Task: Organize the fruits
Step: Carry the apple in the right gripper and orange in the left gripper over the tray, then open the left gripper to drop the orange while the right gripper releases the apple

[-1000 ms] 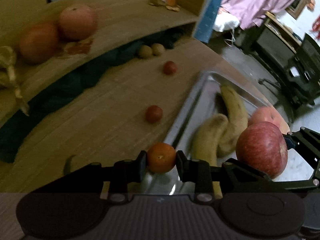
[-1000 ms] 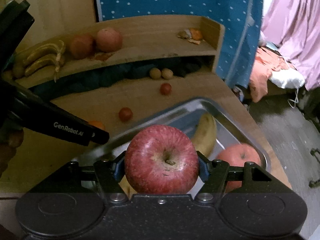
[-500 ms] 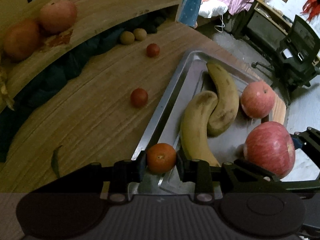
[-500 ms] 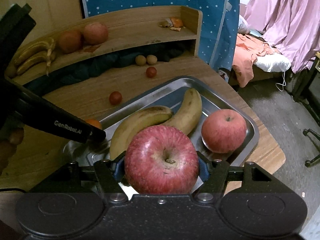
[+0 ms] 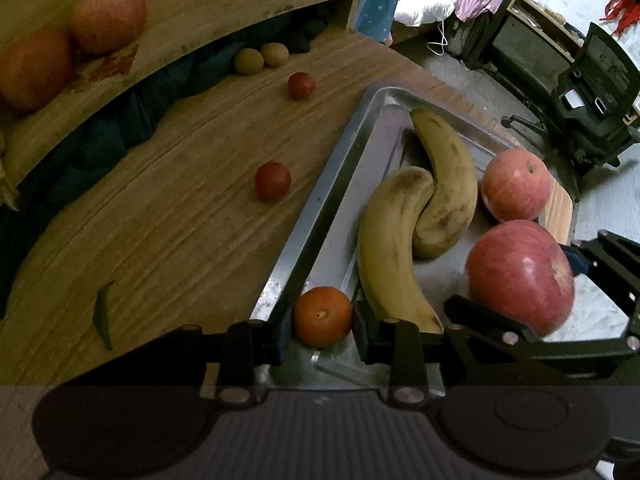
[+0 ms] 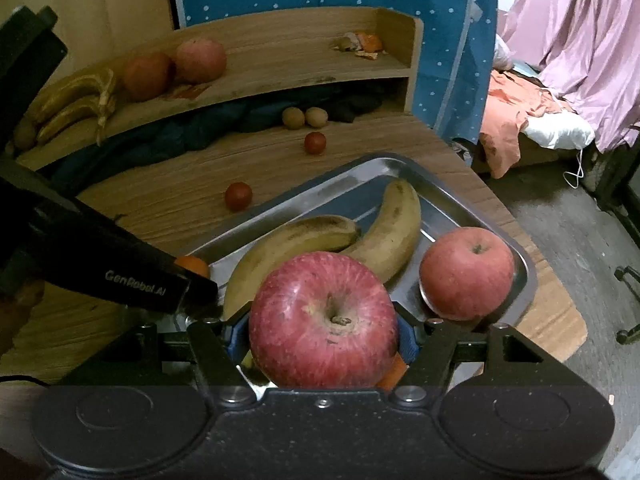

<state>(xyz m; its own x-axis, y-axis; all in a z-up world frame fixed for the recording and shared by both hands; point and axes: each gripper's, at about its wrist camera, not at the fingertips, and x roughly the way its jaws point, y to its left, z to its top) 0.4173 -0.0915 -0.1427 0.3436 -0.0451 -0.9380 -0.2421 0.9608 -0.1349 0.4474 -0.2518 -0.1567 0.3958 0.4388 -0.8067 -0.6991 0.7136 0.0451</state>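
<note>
My left gripper is shut on a small orange, held over the near left corner of the metal tray. My right gripper is shut on a big red apple, above the tray's near side. That apple also shows in the left wrist view. Two bananas lie in the tray beside a paler apple. The bananas and pale apple lie just beyond my right fingers.
Two small red fruits and two brown round fruits lie on the wooden table. A shelf behind holds bananas, two apples and peel scraps. Dark cloth fills the space under it. A chair stands right.
Both grippers have drawn back and tilted down over the tray, bringing its whole inside into view. The orange and the red apple stay gripped.
</note>
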